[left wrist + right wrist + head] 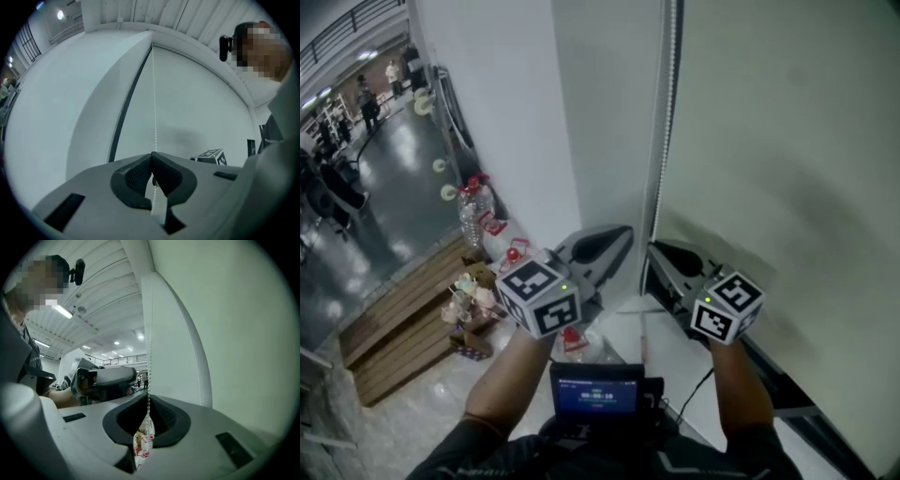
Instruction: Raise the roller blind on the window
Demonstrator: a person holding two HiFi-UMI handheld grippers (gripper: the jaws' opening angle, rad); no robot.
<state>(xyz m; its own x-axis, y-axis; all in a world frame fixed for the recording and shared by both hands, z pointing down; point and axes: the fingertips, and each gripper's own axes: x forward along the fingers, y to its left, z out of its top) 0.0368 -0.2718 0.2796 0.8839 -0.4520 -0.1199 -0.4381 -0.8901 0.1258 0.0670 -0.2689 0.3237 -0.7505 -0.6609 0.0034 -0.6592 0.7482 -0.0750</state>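
Both grippers are on the bead chain (661, 122) at the left edge of the blind (769, 141), one close beside the other just above the sill. The left gripper (151, 157) has its jaws pinched together with the chain running up from between the pads. The right gripper (148, 401) is nipped on the chain the same way, with the beads rising straight from its closed tips. The thin chain needs a tight pinch, or the beads would slip through.

Two grips side by side suggest hand-over-hand hauling, where one holds while the other takes a fresh bite. Whether they share one strand of the loop I cannot tell. The blind hangs down over the pane, nearly to the sill, so the raising looks barely begun.
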